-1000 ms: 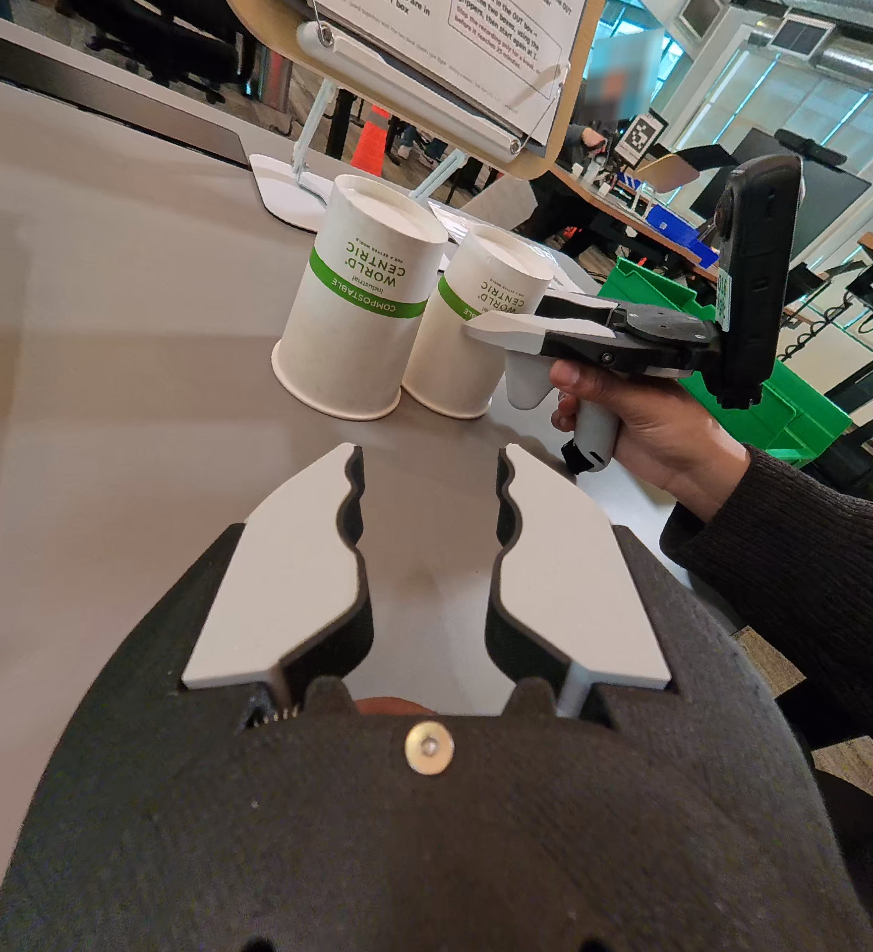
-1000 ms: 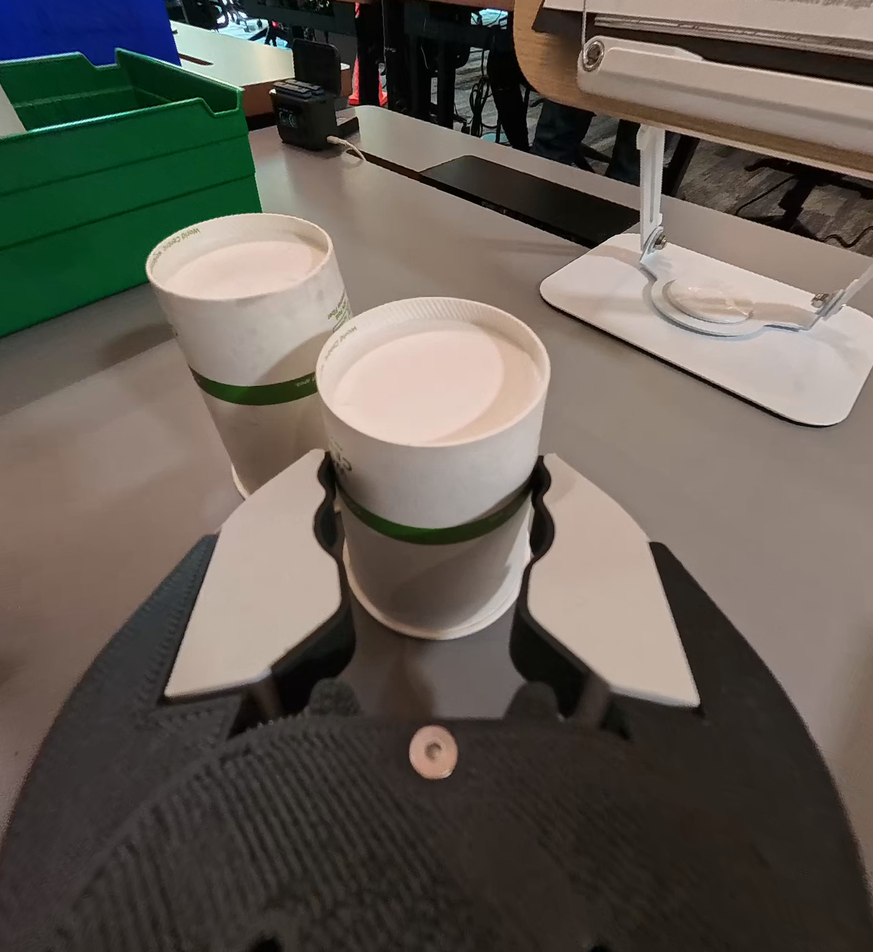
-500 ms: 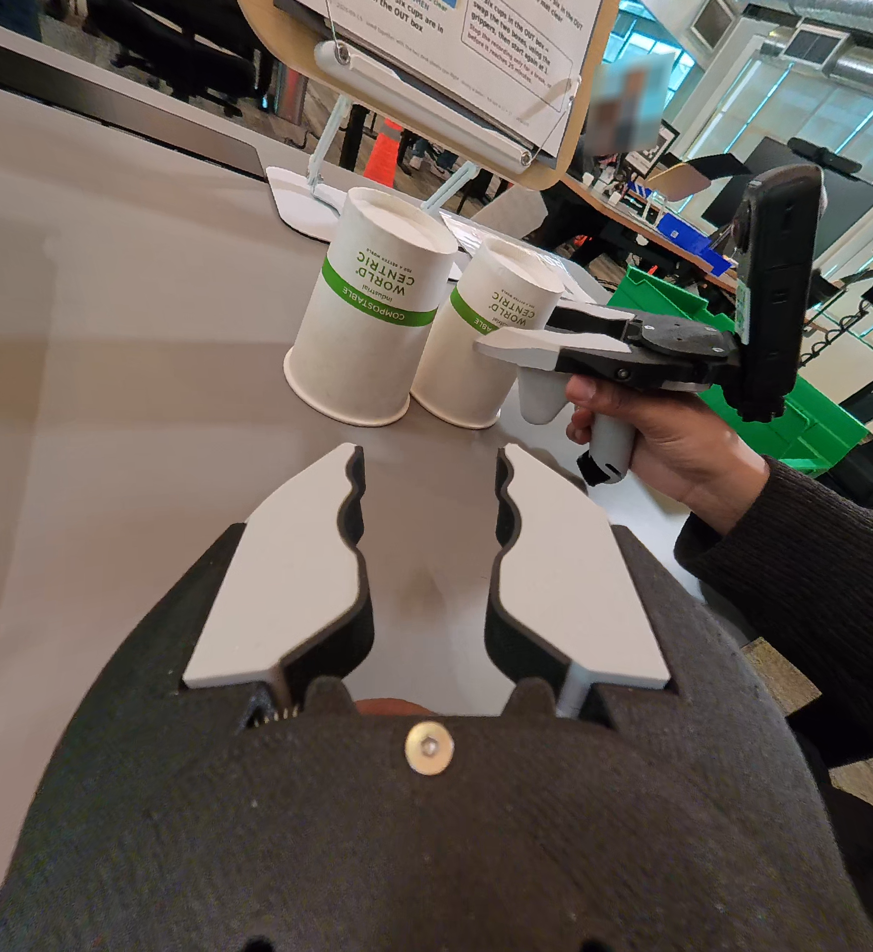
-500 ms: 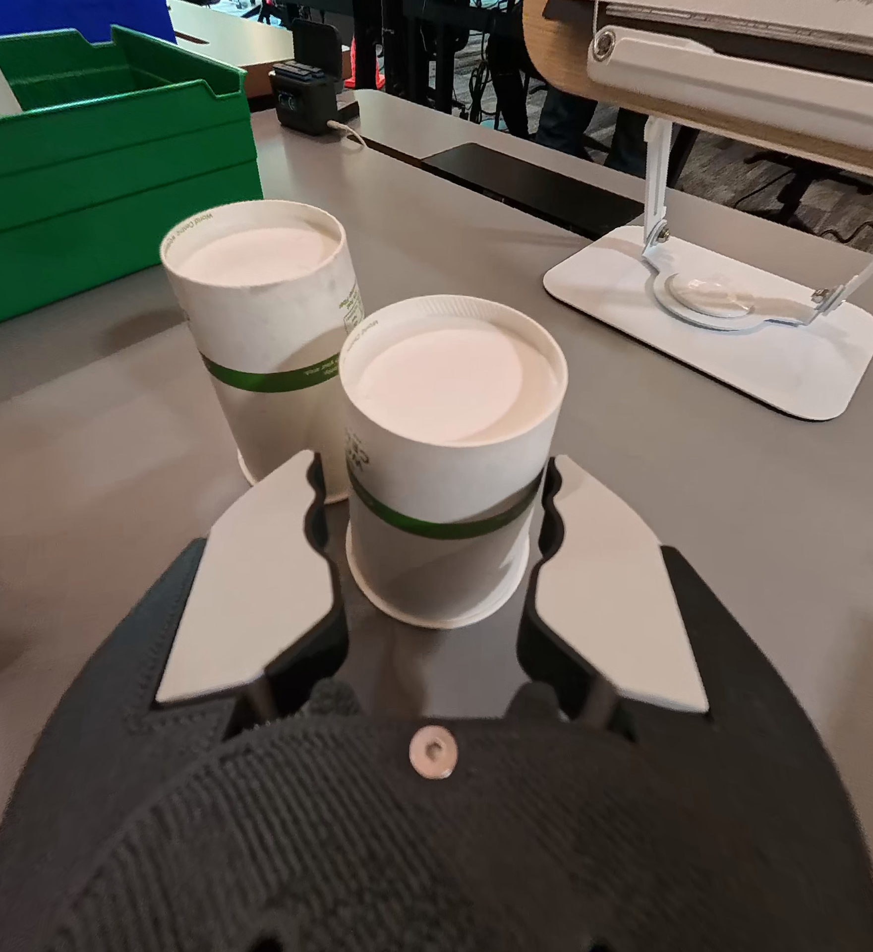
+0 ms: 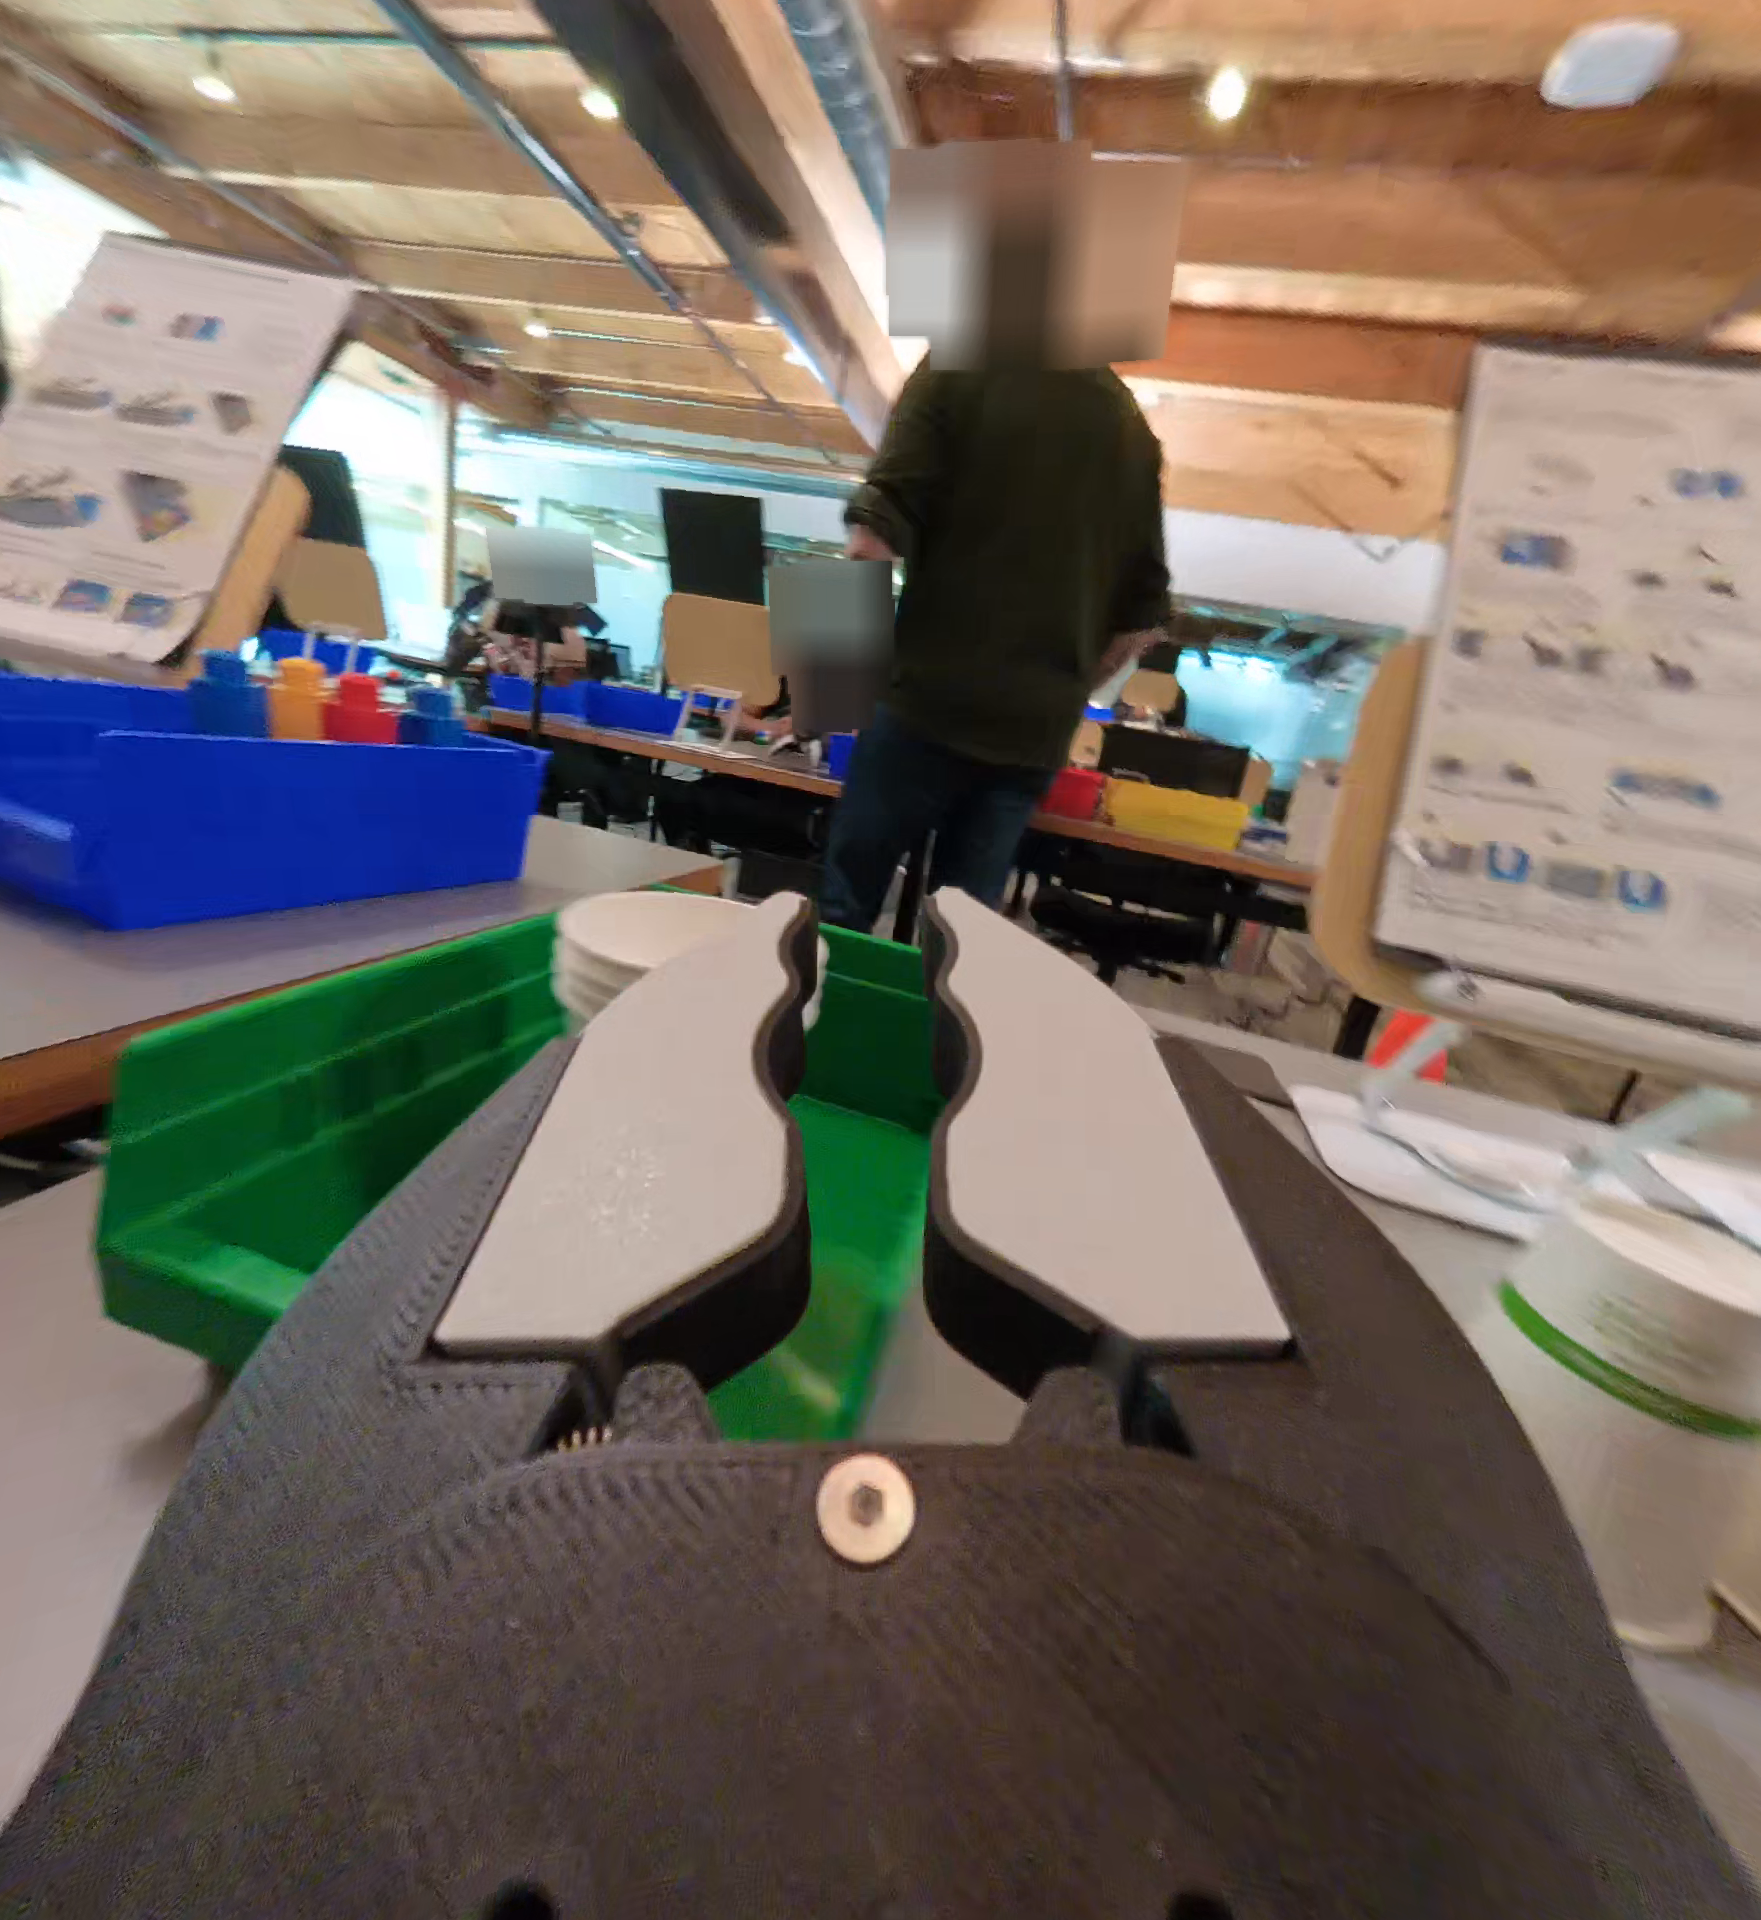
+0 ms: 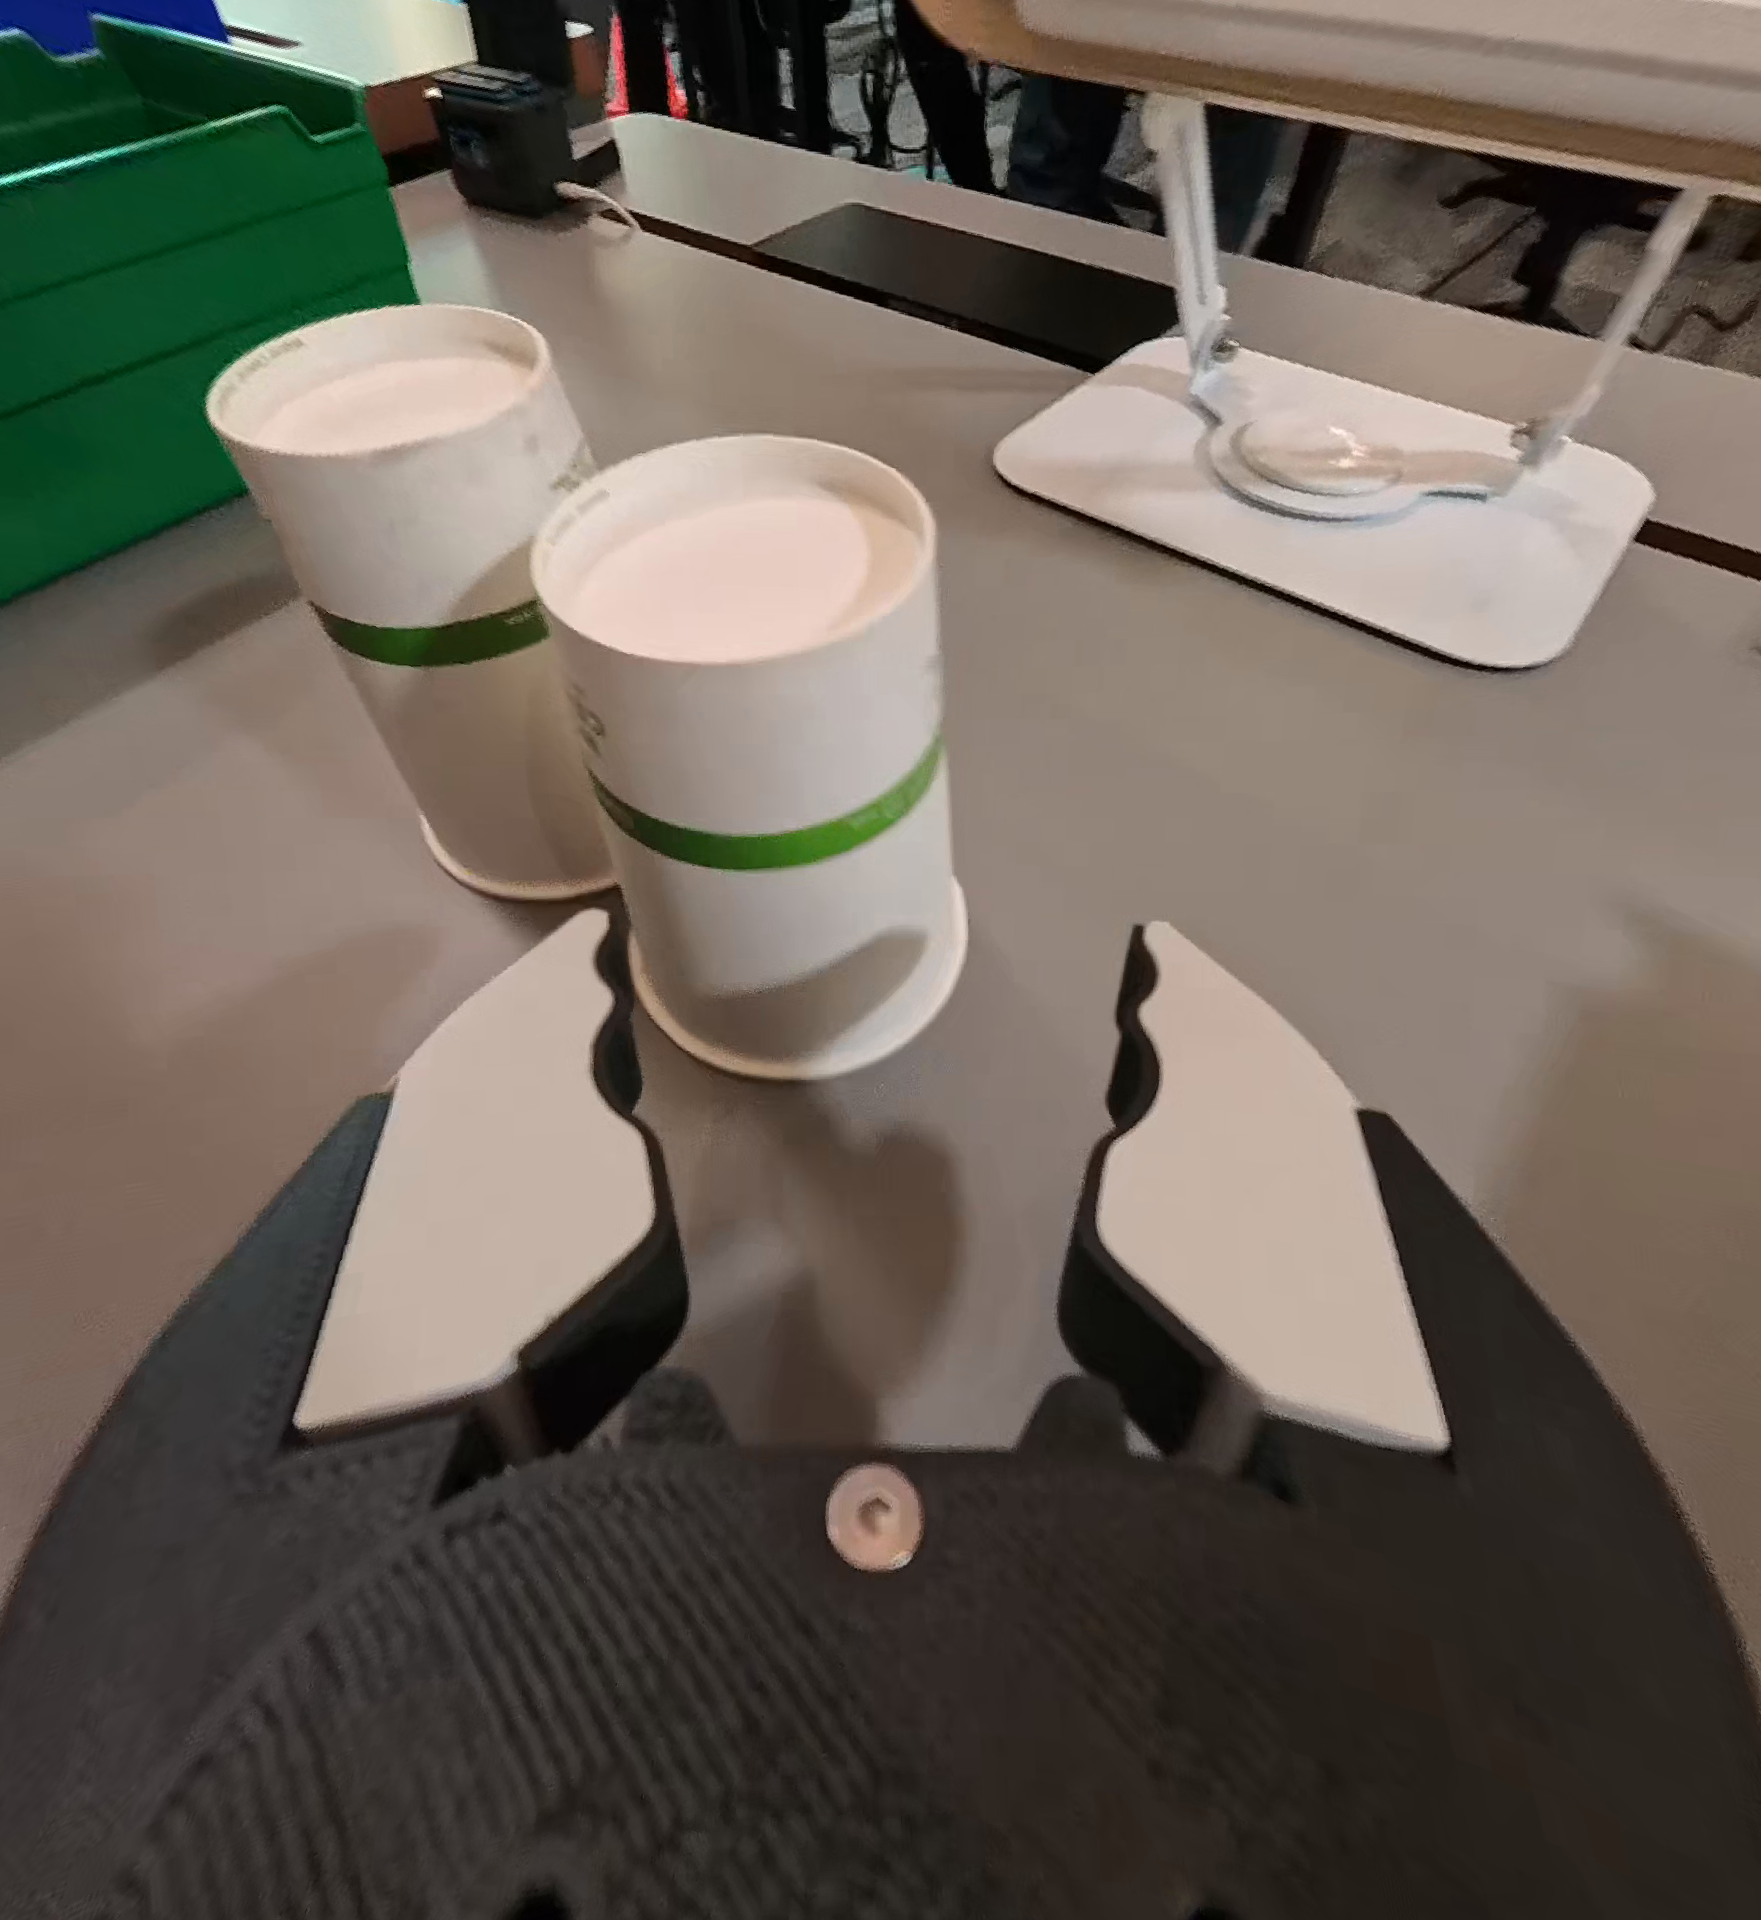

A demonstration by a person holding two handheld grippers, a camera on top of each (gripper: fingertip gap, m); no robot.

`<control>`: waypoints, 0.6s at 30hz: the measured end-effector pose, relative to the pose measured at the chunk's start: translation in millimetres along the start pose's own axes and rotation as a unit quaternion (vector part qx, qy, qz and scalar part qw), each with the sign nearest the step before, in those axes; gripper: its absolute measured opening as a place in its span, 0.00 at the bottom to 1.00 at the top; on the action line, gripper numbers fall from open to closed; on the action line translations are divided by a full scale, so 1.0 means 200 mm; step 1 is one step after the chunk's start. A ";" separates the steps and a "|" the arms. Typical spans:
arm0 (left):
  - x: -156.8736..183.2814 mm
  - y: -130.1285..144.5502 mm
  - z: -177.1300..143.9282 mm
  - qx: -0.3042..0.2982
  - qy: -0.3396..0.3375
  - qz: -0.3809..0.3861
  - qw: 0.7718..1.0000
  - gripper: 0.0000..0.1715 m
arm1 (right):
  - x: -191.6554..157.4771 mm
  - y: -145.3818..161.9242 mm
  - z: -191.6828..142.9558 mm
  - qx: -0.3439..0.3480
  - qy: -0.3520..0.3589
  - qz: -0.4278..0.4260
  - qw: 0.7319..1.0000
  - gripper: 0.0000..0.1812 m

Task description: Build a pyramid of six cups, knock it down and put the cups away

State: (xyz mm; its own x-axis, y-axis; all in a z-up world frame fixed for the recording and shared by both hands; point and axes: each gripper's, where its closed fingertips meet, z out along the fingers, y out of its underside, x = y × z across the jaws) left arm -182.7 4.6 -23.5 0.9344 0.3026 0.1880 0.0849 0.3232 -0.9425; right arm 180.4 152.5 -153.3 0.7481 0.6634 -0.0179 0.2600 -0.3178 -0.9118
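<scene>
Tongs first: my right tongs are spread wide and hold nothing, hanging low over the grey worktop. Their left finger sits just beside the base of the nearer paper cup, which stands upside down, white with a green band; whether it touches I cannot tell. A second upside-down paper cup stands just behind it to the left, the two close together at their bases. Beyond them lie a green bin at the left and a white stand base at the right. My left tongs are raised and level, slightly parted with a narrow gap, gripping nothing. They point over the green bin, where a stack of white cups stands just behind the left fingertip. Blue bins sit on another worktop farther left, and a person stands well beyond.
</scene>
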 end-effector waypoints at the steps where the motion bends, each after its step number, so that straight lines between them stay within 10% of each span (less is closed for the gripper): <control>1: -0.10 0.00 0.04 -0.006 -0.007 -0.016 1.000 0.13 | 0.02 0.01 -0.02 0.001 0.008 0.003 1.000 0.50; 4: -0.35 0.04 0.15 -0.053 -0.024 -0.037 0.998 0.19 | 0.09 0.03 -0.09 0.004 0.032 0.010 0.999 0.50; 7: -0.42 0.09 0.24 -0.103 0.028 -0.094 0.990 0.03 | 0.15 0.07 -0.15 0.001 0.057 0.013 0.998 0.50; 13: -0.45 0.20 0.36 -0.162 0.112 -0.439 0.876 0.06 | 0.26 0.13 -0.28 0.002 0.097 0.026 0.995 0.49; 18: -0.42 0.28 0.42 -0.224 0.106 -0.402 0.881 0.14 | 0.31 0.17 -0.35 -0.004 0.122 0.025 0.992 0.49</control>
State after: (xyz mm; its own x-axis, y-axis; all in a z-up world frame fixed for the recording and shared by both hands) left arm -286.0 73.1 -69.8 0.5491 -0.0527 0.8341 0.8332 -0.0432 -0.5512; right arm 279.5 135.0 -156.7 0.8858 0.4625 0.0380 0.2228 -0.3520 -0.9091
